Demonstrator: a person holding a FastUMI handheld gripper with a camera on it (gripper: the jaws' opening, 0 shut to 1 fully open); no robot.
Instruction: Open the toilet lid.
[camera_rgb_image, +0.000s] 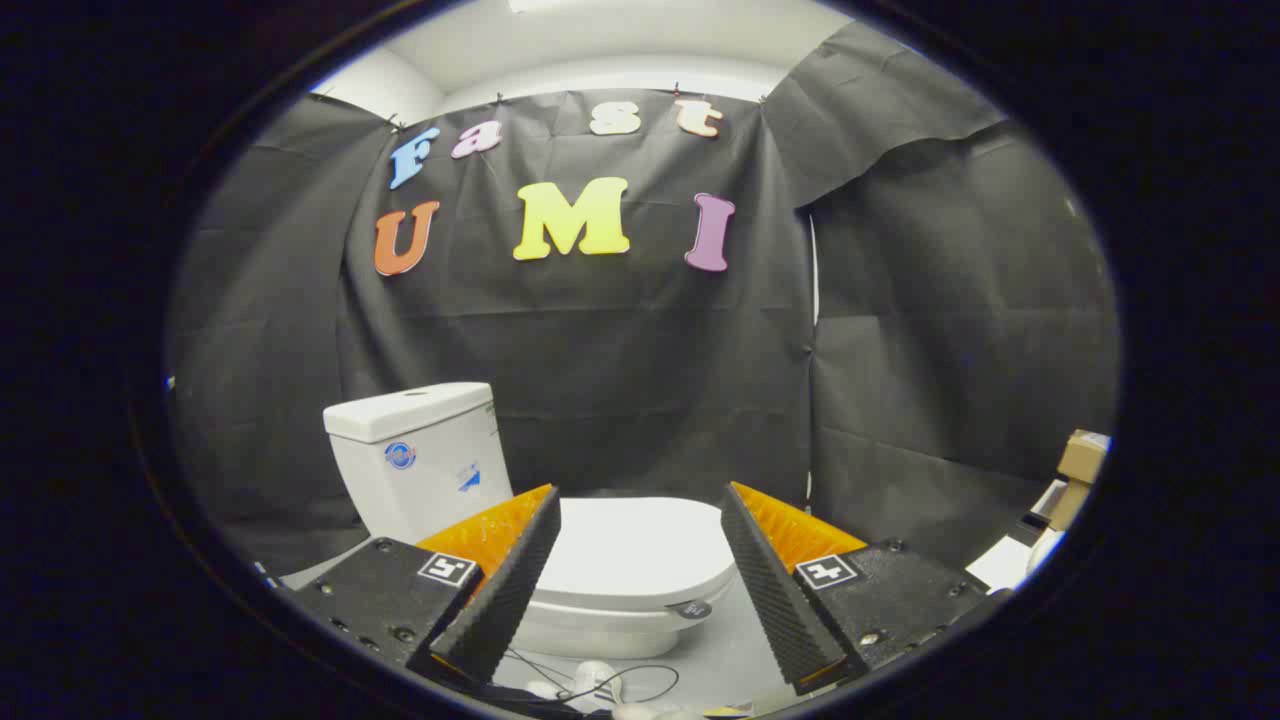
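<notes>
A white toilet stands on the floor ahead, its lid (640, 550) lying flat and closed over the bowl. The cistern (415, 455) rises behind it on the left, against the black cloth wall. My gripper (640, 508) is open, its black ribbed fingers (510, 585) with orange backs spread wide. The lid shows between and just beyond the two fingers, which hover above its near edge without touching it. A small dark tag sits on the lid's front rim (692, 608).
Black cloth walls close in behind and to the right. Cardboard boxes (1078, 462) and white items sit low at the right. Loose cables and white bits (590, 682) lie on the grey floor in front of the bowl.
</notes>
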